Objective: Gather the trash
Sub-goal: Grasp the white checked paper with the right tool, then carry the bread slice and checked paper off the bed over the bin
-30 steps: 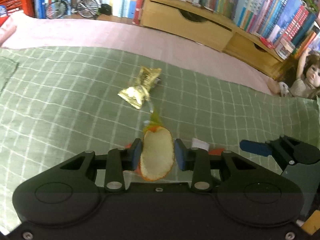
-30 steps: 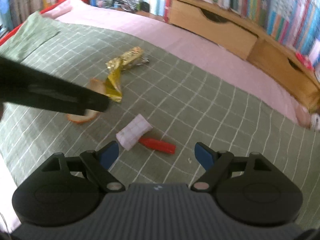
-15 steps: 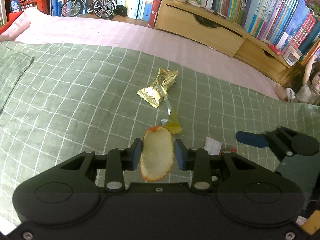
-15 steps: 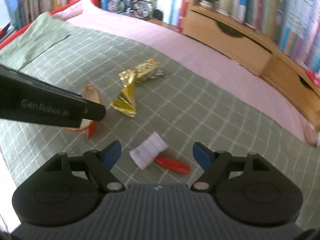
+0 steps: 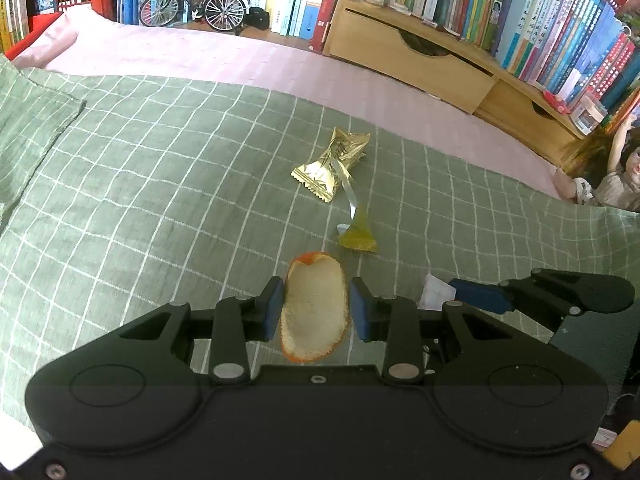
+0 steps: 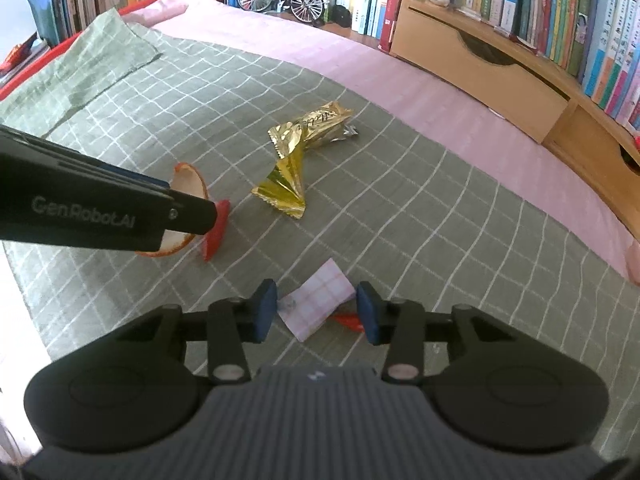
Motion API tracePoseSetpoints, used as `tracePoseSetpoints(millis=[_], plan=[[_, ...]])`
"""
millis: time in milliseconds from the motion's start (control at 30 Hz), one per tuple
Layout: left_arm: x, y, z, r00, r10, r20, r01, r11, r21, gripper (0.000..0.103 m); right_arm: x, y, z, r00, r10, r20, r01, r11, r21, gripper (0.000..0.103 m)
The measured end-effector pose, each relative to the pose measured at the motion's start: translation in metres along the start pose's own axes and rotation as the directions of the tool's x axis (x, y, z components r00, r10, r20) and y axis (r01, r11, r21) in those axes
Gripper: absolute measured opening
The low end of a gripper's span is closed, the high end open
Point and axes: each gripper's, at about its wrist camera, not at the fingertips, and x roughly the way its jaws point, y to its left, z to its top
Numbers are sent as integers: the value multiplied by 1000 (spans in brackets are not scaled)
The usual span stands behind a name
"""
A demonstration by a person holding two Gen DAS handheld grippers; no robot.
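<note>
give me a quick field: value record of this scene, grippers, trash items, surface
surface: green checked blanket over a pink sheet
left gripper: shut on orange peel, white pith up
right gripper: open, fingers either side of a pink checked paper scrap
red wrapper piece: by the paper scrap, mostly hidden
gold foil wrapper: loose on the blanket, torn, ungripped
second red scrap: below the peel; contact unclear
background: bookshelves, model bicycle, doll

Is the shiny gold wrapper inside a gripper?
No, the crinkled gold foil wrapper lies free on the green checked blanket, beyond both grippers.
</note>
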Motion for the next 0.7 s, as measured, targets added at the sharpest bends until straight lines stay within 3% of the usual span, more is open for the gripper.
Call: tracePoseSetpoints(millis=[400,700], plan=[[-36,14,-18,1000,2,20,-2,1000,5,33,-32,24,-5,999,-1,34,-1,999,32,49],[-81,36,-53,999,17,36,-17,1000,3,33,-69,65,-20,998,12,56,-14,1000,23,49]])
